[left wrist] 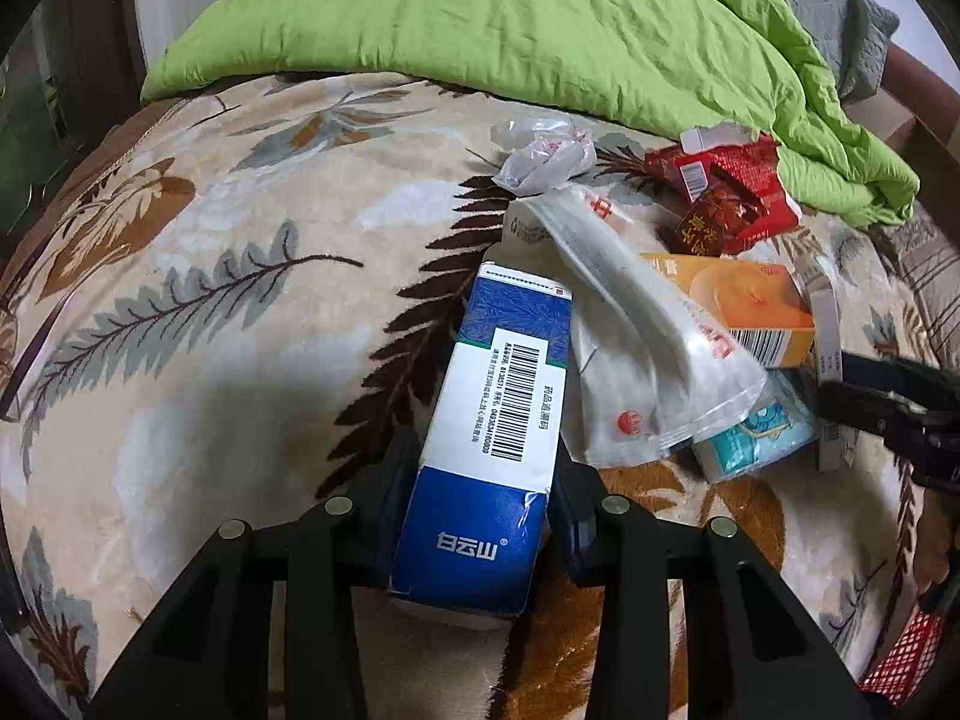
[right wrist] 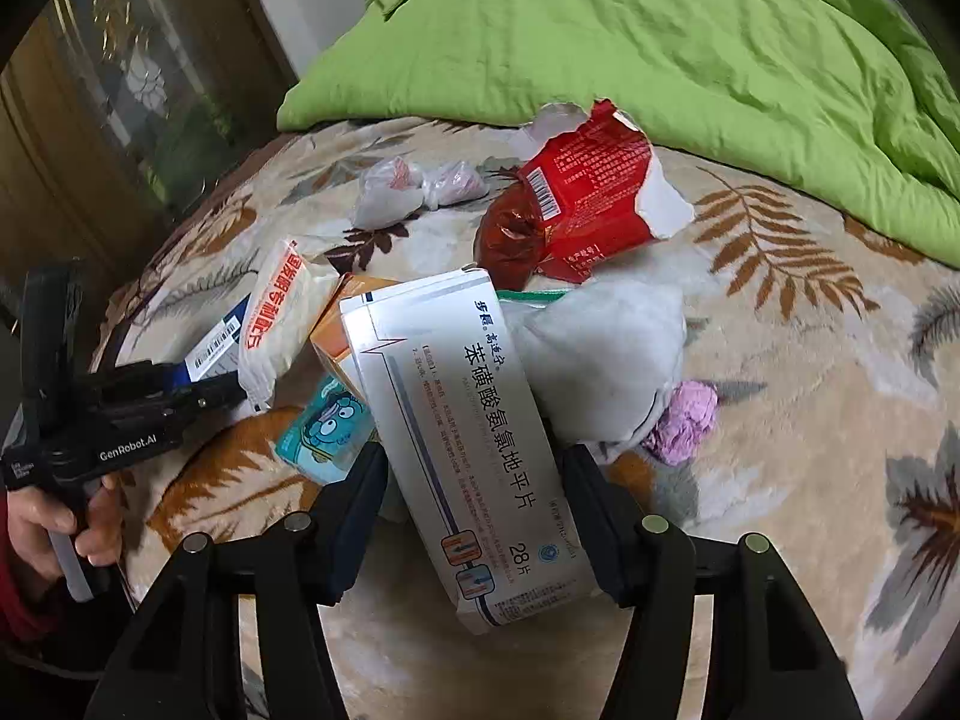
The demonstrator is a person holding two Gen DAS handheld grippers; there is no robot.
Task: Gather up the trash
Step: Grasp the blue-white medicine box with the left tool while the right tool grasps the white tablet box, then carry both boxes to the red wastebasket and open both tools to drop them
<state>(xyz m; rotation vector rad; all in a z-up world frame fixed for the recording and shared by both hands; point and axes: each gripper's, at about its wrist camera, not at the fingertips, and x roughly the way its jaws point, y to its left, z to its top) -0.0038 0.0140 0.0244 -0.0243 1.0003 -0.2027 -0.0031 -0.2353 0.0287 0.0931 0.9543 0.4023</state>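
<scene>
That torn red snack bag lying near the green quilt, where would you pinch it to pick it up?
I'd pinch the torn-open top edge of the red snack bag, coming from above on the quilt side. That edge sticks up, thin and free, so two fingers can probably close across it. Its lower end is crowded by a dark red pouch and the white medicine box.
</scene>
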